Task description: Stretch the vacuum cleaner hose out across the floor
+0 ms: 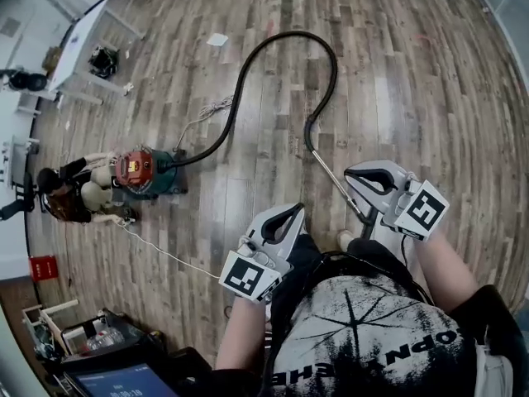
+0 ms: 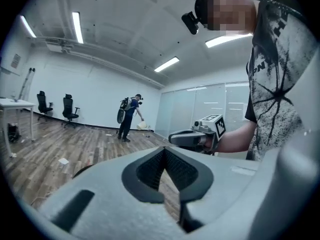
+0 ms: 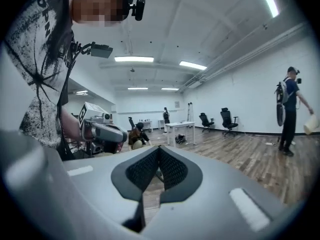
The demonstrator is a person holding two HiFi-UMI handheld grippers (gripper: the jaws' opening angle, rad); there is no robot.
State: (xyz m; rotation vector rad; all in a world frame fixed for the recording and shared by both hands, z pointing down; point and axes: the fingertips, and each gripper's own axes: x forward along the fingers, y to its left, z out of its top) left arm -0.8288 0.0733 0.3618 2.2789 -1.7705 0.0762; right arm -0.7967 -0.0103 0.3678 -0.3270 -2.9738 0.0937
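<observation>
Left gripper [image 1: 297, 209]: jaws clenched together, nothing between the pads. Right gripper [image 1: 350, 173]: jaws likewise clenched, empty. The operator holds both in front of the torso, apart from each other and above the wood floor [image 1: 413, 73].

The metal wand [image 1: 337, 187] lies on the floor below the right gripper, one end near the operator's feet. From its far end the black hose [image 1: 297, 32] runs out in a wide loop across the boards. It then curves back to the red-topped vacuum cleaner [image 1: 140, 170] on the operator's left.

A person [image 1: 70, 193] crouches just beside the vacuum cleaner. A white table [image 1: 83, 31] stands well beyond them.
</observation>
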